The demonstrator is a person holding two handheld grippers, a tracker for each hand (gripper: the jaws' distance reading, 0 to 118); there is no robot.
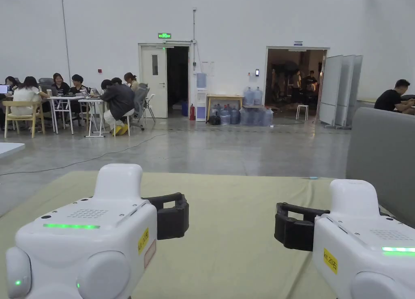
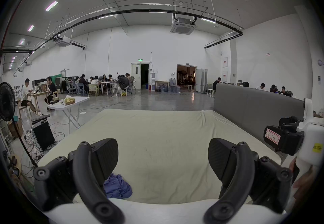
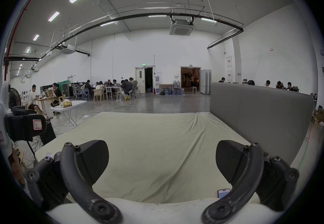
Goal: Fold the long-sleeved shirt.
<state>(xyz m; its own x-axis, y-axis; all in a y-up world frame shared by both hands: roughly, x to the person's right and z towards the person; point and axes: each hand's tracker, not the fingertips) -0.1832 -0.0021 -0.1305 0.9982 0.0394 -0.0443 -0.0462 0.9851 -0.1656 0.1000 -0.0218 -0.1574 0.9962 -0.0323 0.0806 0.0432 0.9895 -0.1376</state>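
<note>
A crumpled blue-purple shirt (image 2: 116, 186) lies bunched on the pale green bed sheet (image 2: 166, 131), near the bed's front left corner. My left gripper (image 2: 163, 157) hovers above the bed with its jaws wide apart and nothing between them. Its left finger (image 2: 103, 159) hides part of the shirt. My right gripper (image 3: 162, 159) is open too, over bare sheet (image 3: 157, 133). In the head view both white housings, left (image 1: 87, 231) and right (image 1: 360, 239), are side by side, low over the sheet (image 1: 231, 214).
A grey padded headboard (image 2: 254, 110) walls the bed's right side. A phone (image 3: 223, 192) lies on the sheet by my right gripper's right finger. A white folding table (image 2: 70, 103), a standing fan (image 2: 7, 101) and floor cables stand left of the bed. People sit at far tables (image 1: 69, 99).
</note>
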